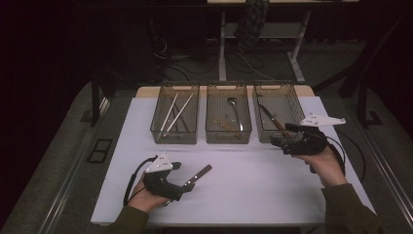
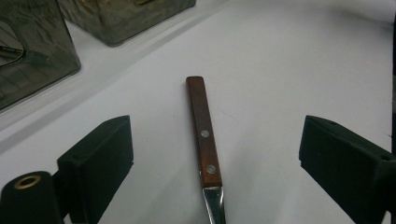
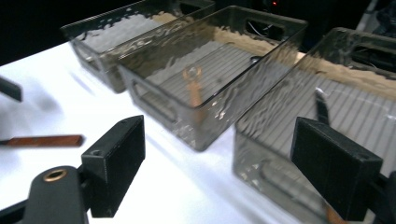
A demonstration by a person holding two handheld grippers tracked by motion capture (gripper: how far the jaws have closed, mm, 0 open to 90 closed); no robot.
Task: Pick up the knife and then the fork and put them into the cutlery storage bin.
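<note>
Left hand-held gripper point(image 1: 191, 181): gripped from behind by the left hand point(image 1: 146, 197), forearm entering from the bottom edge. Jaws point forward and to the right, spread wide, nothing clamped between them. Right hand-held gripper point(image 1: 275, 139): gripped by the right hand point(image 1: 325, 163), wrist bent inward. Jaws point left and slightly forward, spread wide, nothing clamped between them. The two hand-held grippers are well apart.
</note>
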